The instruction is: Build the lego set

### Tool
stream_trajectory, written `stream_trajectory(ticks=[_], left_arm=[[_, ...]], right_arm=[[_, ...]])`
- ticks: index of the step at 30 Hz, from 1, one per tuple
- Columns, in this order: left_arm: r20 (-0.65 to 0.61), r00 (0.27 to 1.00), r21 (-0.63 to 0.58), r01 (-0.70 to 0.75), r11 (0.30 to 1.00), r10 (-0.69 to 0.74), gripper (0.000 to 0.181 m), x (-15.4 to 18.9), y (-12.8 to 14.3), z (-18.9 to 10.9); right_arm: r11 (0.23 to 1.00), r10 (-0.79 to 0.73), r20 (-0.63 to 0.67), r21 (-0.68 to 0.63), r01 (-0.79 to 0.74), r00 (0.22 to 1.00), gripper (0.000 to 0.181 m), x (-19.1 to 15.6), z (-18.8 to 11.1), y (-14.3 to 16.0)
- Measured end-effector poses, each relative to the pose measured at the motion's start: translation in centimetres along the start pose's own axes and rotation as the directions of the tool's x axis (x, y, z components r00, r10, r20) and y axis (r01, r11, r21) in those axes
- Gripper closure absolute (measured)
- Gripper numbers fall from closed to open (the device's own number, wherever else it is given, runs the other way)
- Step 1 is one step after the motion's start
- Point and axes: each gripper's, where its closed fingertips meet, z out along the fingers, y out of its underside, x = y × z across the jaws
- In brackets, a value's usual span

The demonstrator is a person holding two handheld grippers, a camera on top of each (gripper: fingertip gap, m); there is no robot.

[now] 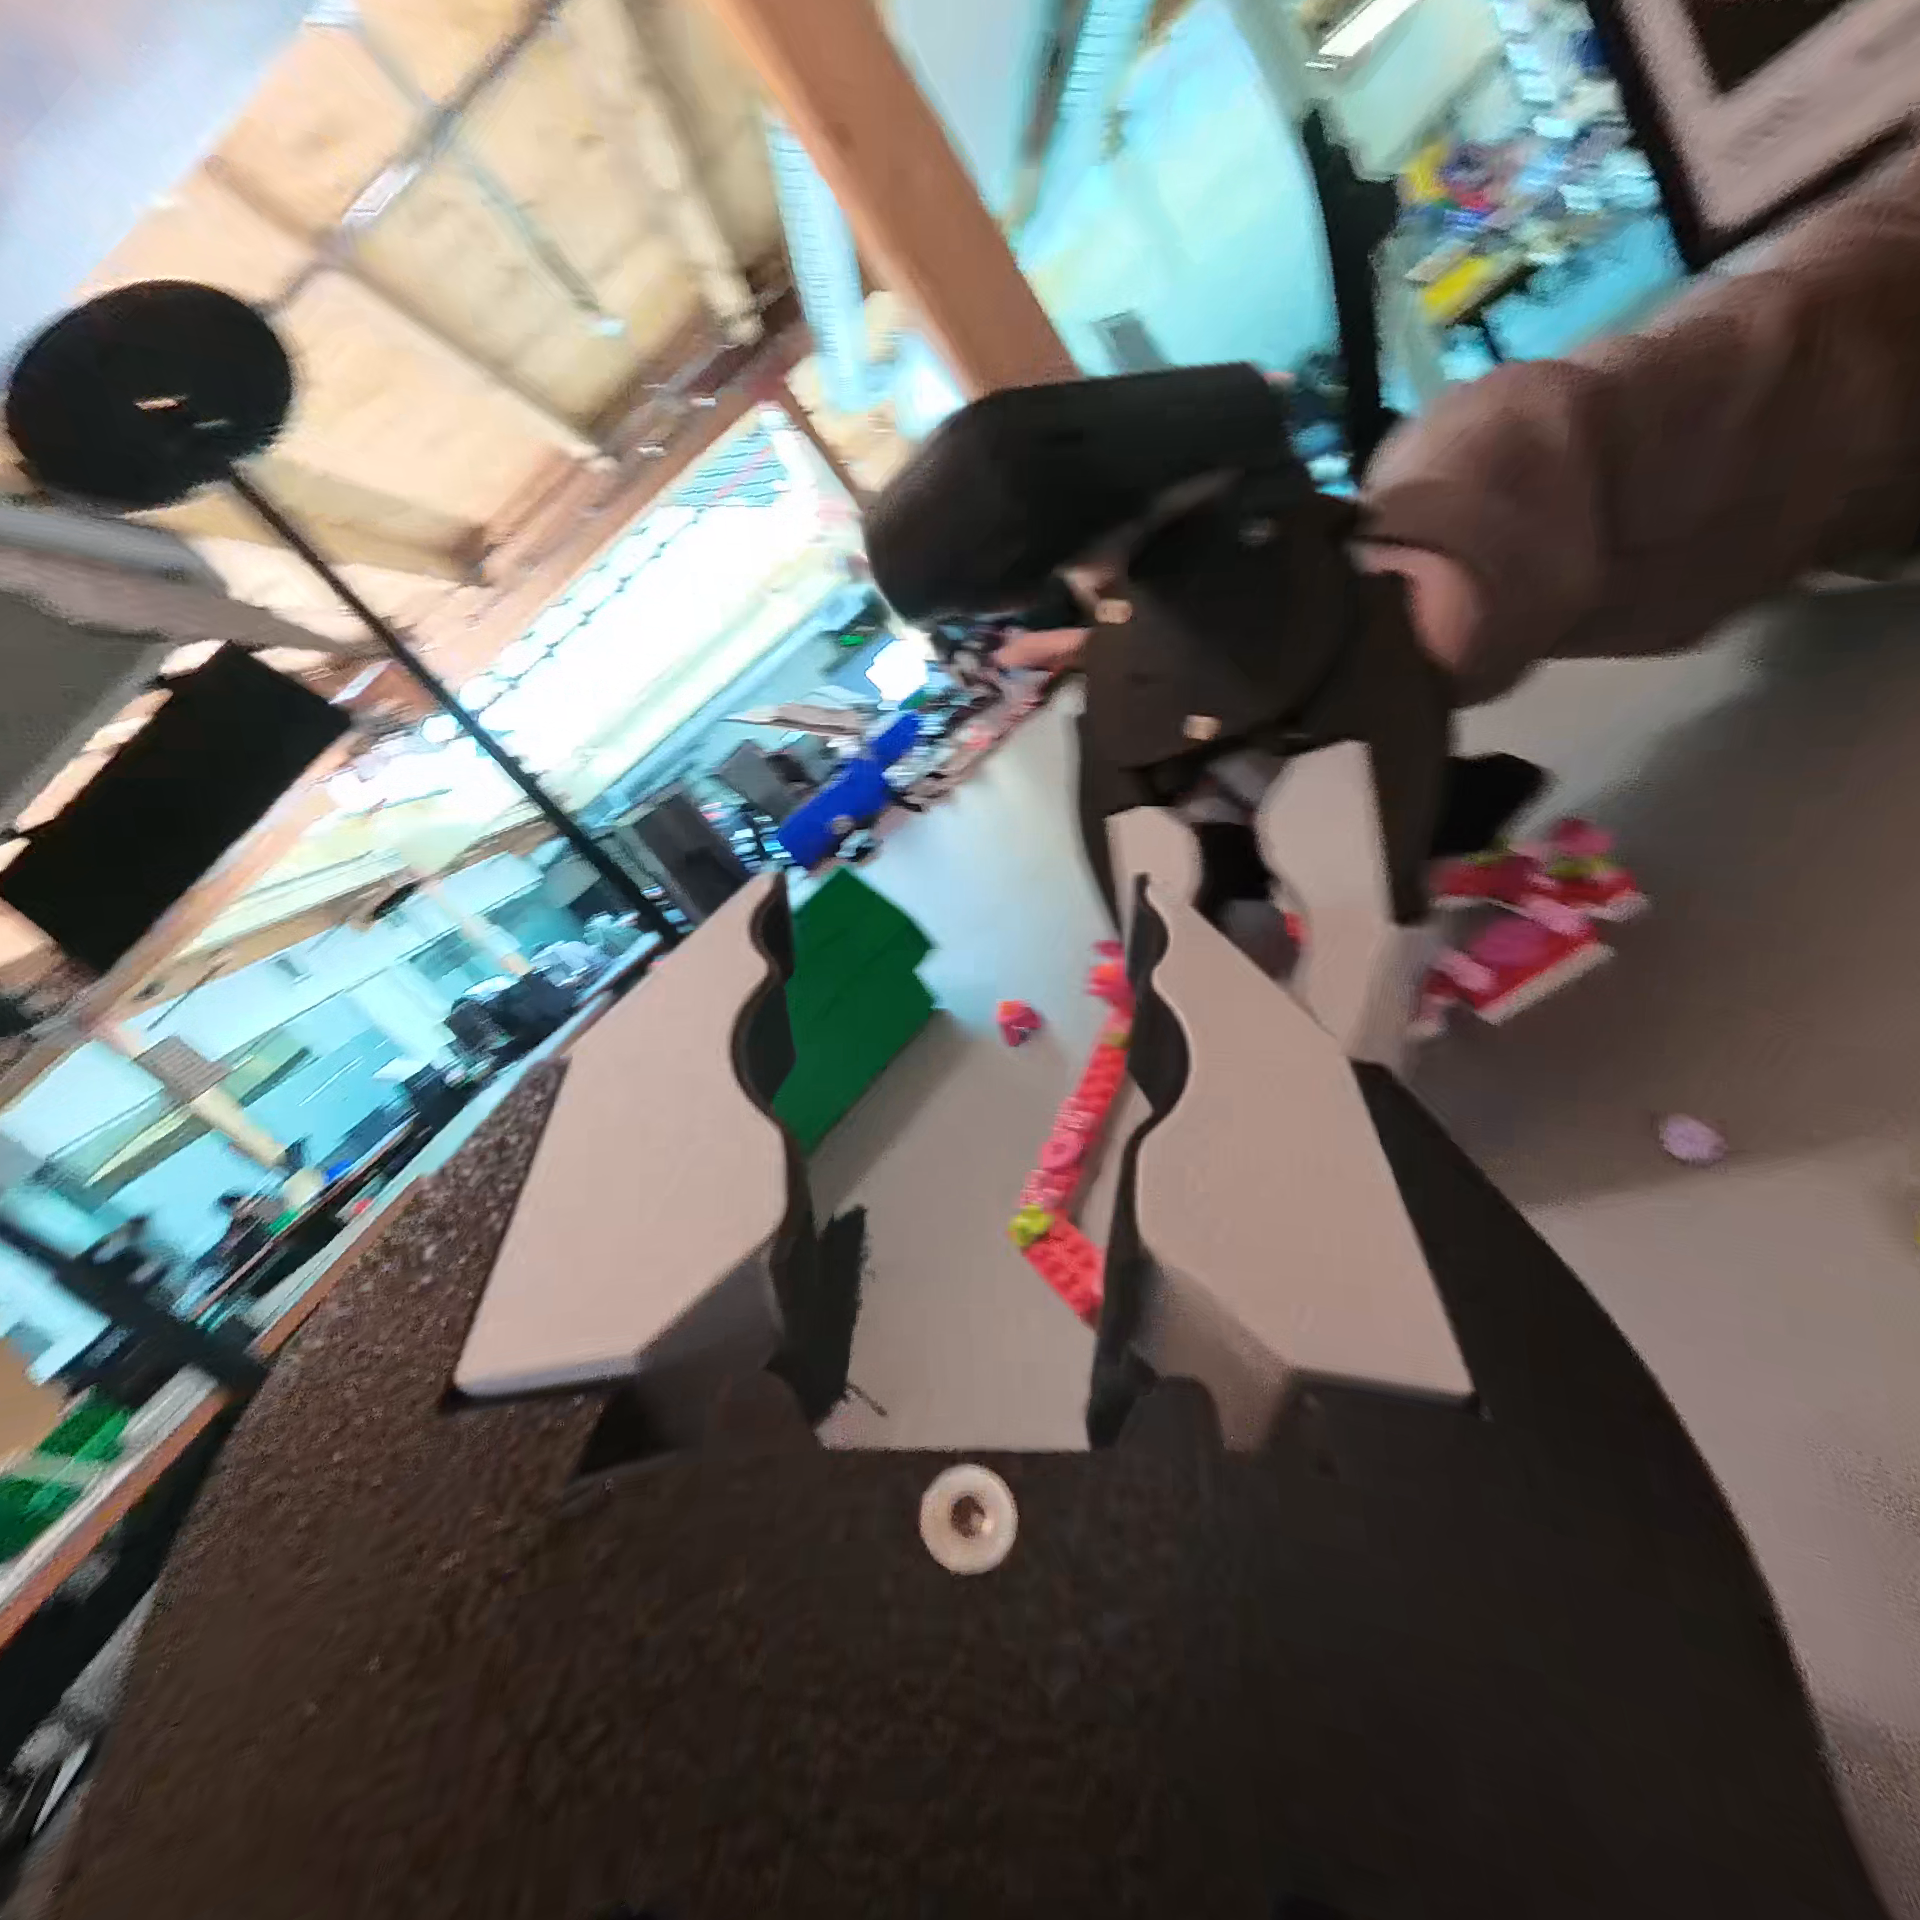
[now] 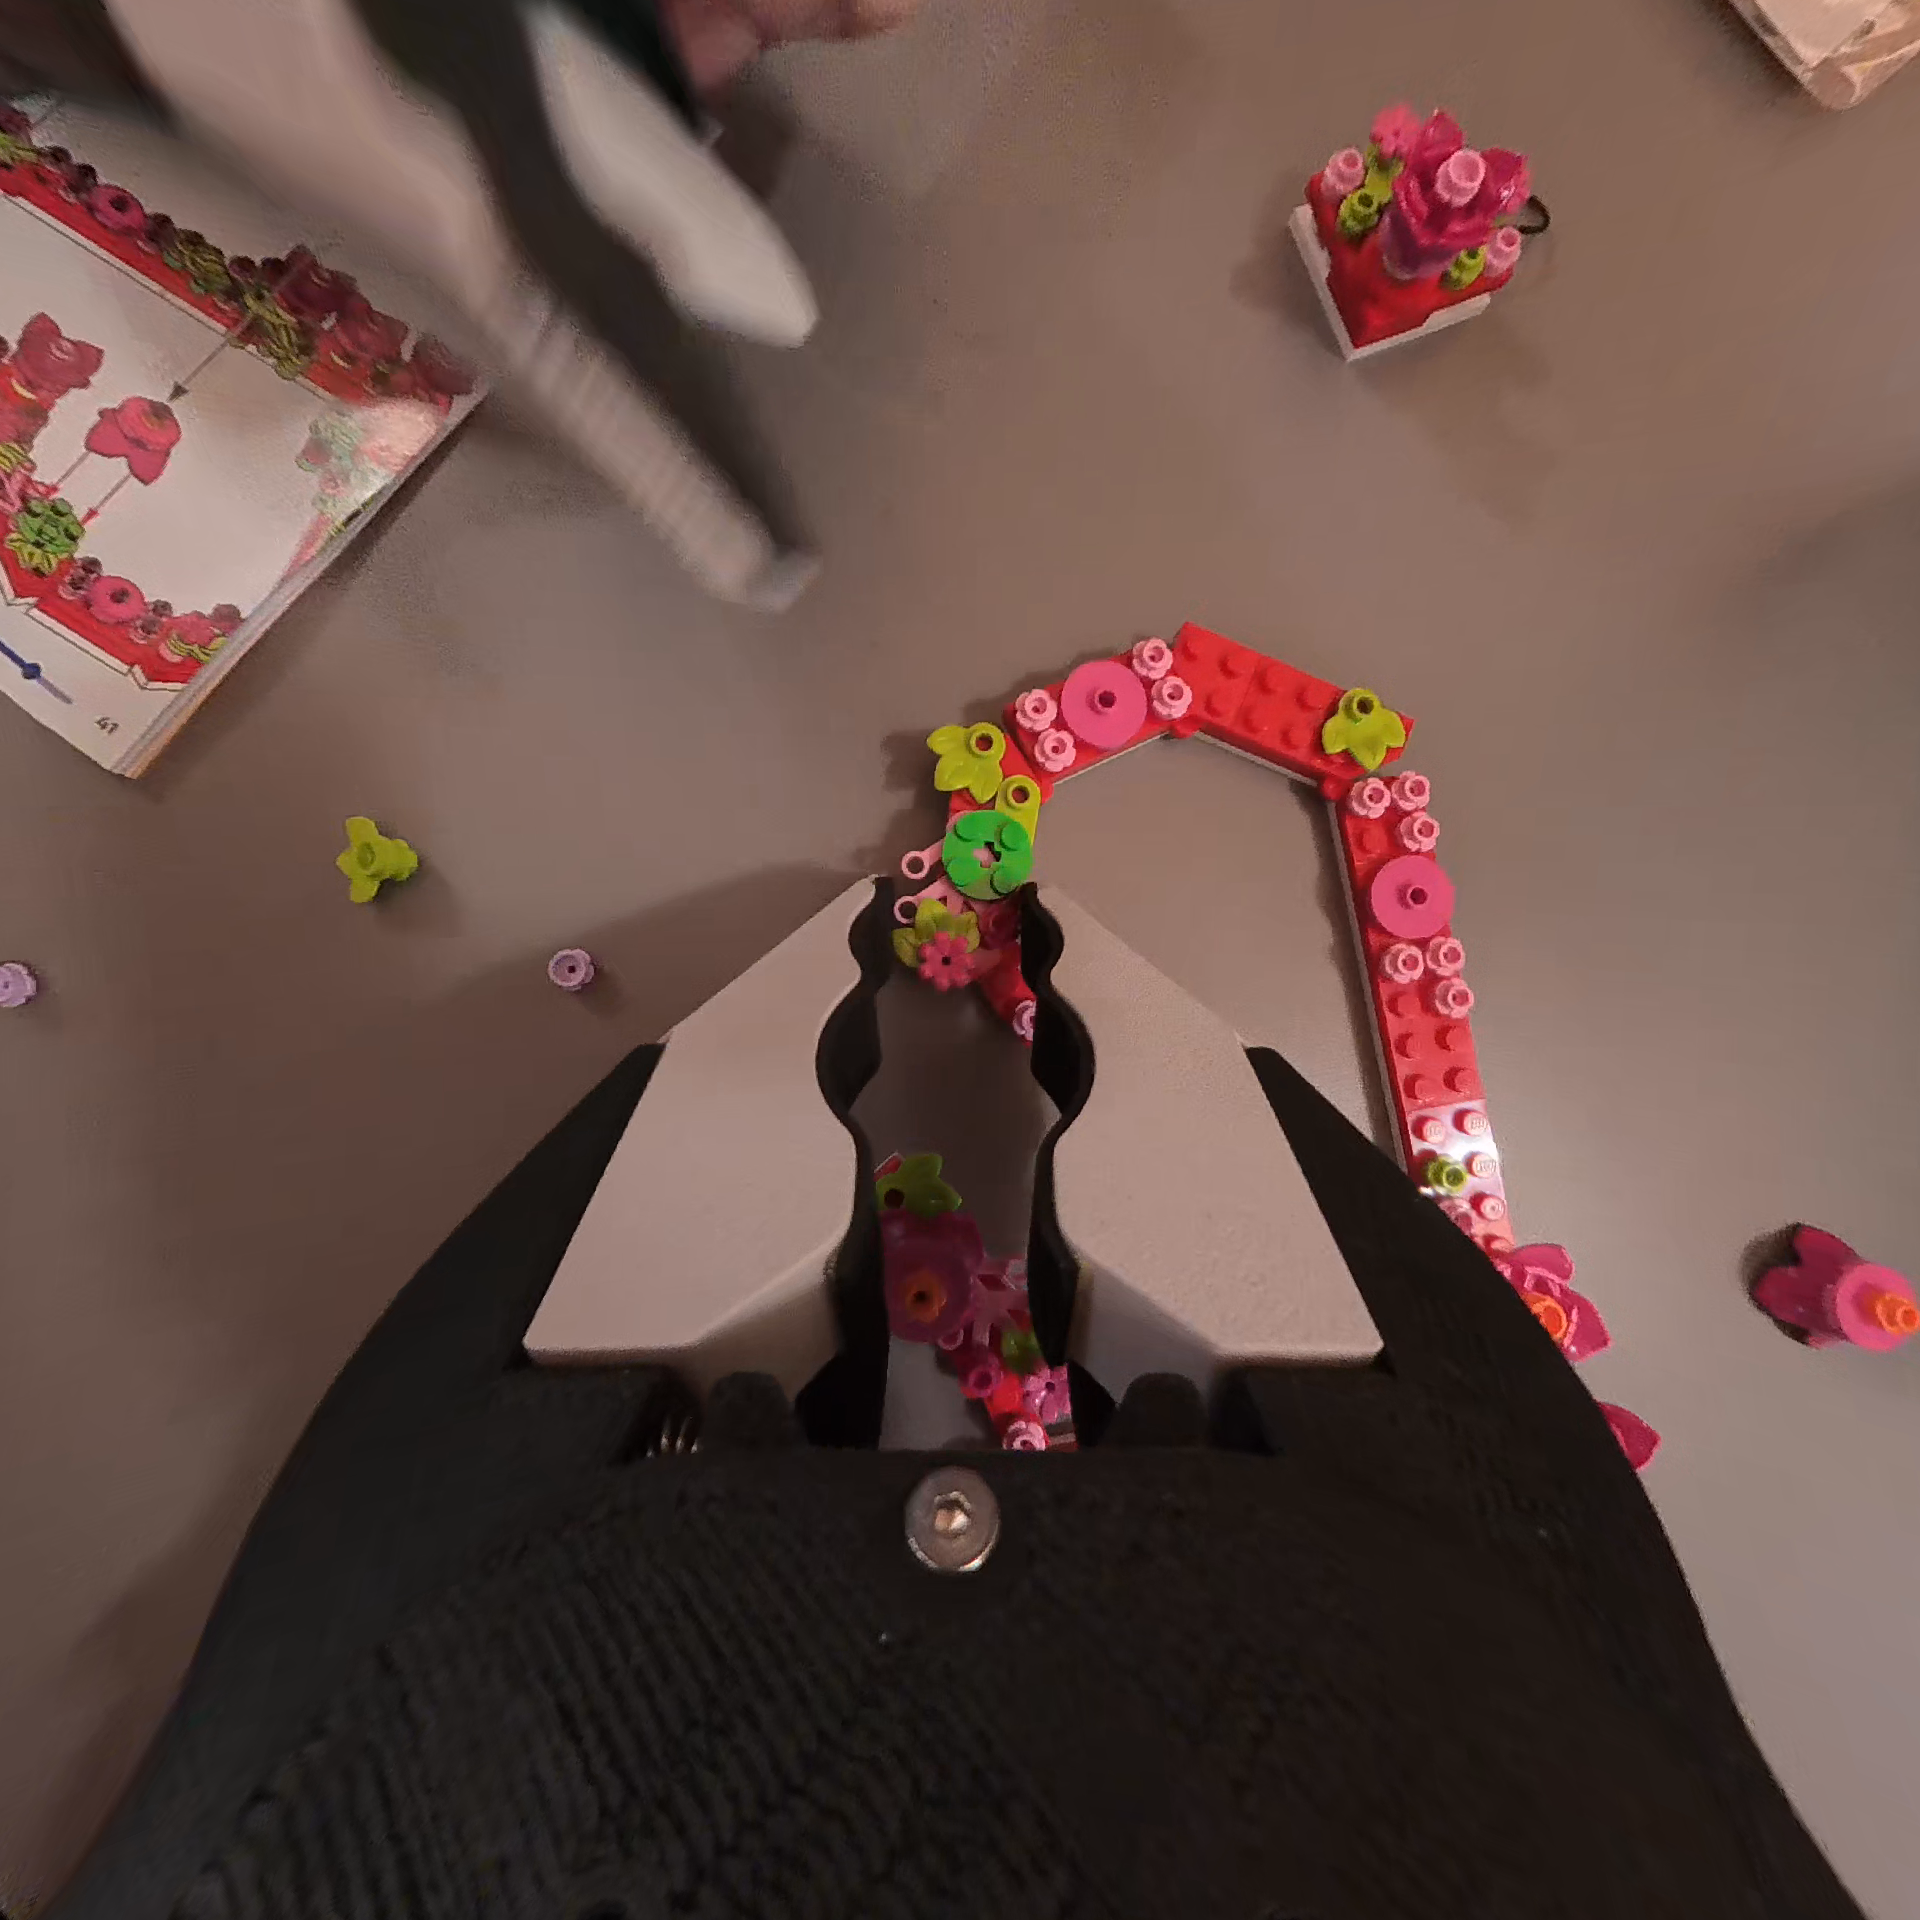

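A red Lego frame (image 2: 1278, 691) with pink flowers and lime leaves lies flat on the grey table (image 2: 1039, 416). My right gripper (image 2: 956, 904) points straight down. Its jaws stand narrowly apart and clamp the frame's left side, just below a green round plate (image 2: 987, 852). My left gripper (image 1: 956, 904) is open and empty, held tilted above the table. It also shows blurred in the right wrist view (image 2: 790, 452), away from the frame. In the left wrist view the frame (image 1: 1081, 1122) lies between my left gripper's jaws, farther off, with the right gripper (image 1: 1262, 914) standing over it.
An open instruction booklet (image 2: 187, 416) lies at the left. A small flower build on a white base (image 2: 1413, 229) stands at the back right. Loose pieces: a lime leaf (image 2: 374, 857), lilac studs (image 2: 569, 968), a magenta flower (image 2: 1829, 1299). Green baseplates (image 1: 852, 997) lie at the table's far edge. My right gripper's tips are some 9 cm from the lime leaf (image 2: 374, 857).
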Motion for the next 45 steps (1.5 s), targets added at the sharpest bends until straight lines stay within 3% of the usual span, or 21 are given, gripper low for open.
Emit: stream_trajectory(ticks=[1,4,9,15,20,31,33,35,38,39,45], left_arm=[[-0.074,0.997,-0.013,-0.027,1.0,0.026,0.115,1.4,0.2,0.1],[-0.231,0.963,-0.087,-0.162,0.983,0.138,0.108,4.5,1.7,0.3],[-0.375,0.876,-0.149,-0.379,0.913,0.303,0.108,7.5,4.2,0.2],[-0.279,0.818,-0.171,-0.557,0.812,0.503,0.142,6.8,4.9,1.3],[-0.241,0.784,-0.156,-0.613,0.775,0.572,0.161,6.9,4.7,1.8],[-0.241,0.755,-0.174,-0.652,0.738,0.61,0.168,7.2,5.1,2.2],[-0.257,0.744,-0.189,-0.665,0.723,0.617,0.168,7.3,5.5,2.2],[-0.269,0.728,-0.193,-0.682,0.705,0.631,0.168,7.4,5.8,2.2],[-0.257,0.729,-0.193,-0.682,0.706,0.634,0.168,7.4,5.5,2.3],[-0.257,0.735,-0.193,-0.676,0.712,0.628,0.168,7.4,5.6,2.3],[-0.285,0.773,-0.224,-0.629,0.745,0.567,0.168,7.3,6.1,2.0]], right_arm=[[1.0,0.006,0.006,0.004,-0.006,1.0,0.159,0.0,-0.1,0.0],[0.998,0.037,0.066,0.041,-0.04,0.997,0.159,-0.1,-0.8,-0.2],[0.991,0.046,0.215,0.116,-0.072,0.976,0.159,-1.0,-2.9,-0.3],[0.978,0.068,0.27,0.172,-0.117,0.961,0.159,-0.6,-4.7,-0.4],[0.973,0.071,0.28,0.193,-0.129,0.957,0.159,-0.4,-5.2,-0.3],[0.973,0.066,0.293,0.193,-0.126,0.954,0.159,-0.4,-4.7,-0.1],[0.968,0.055,0.275,0.223,-0.119,0.96,0.153,0.0,-5.1,-0.4],[0.956,0.045,0.188,0.277,-0.097,0.981,0.15,2.2,-6.3,-0.7],[0.953,0.072,-0.192,0.302,-0.011,0.979,0.15,10.4,-7.8,0.3],[0.959,0.076,-0.257,0.283,0.0,0.963,0.149,12.4,-8.0,1.1],[0.989,0.105,-0.183,0.124,-0.083,0.977,0.152,16.6,-5.0,5.6]])
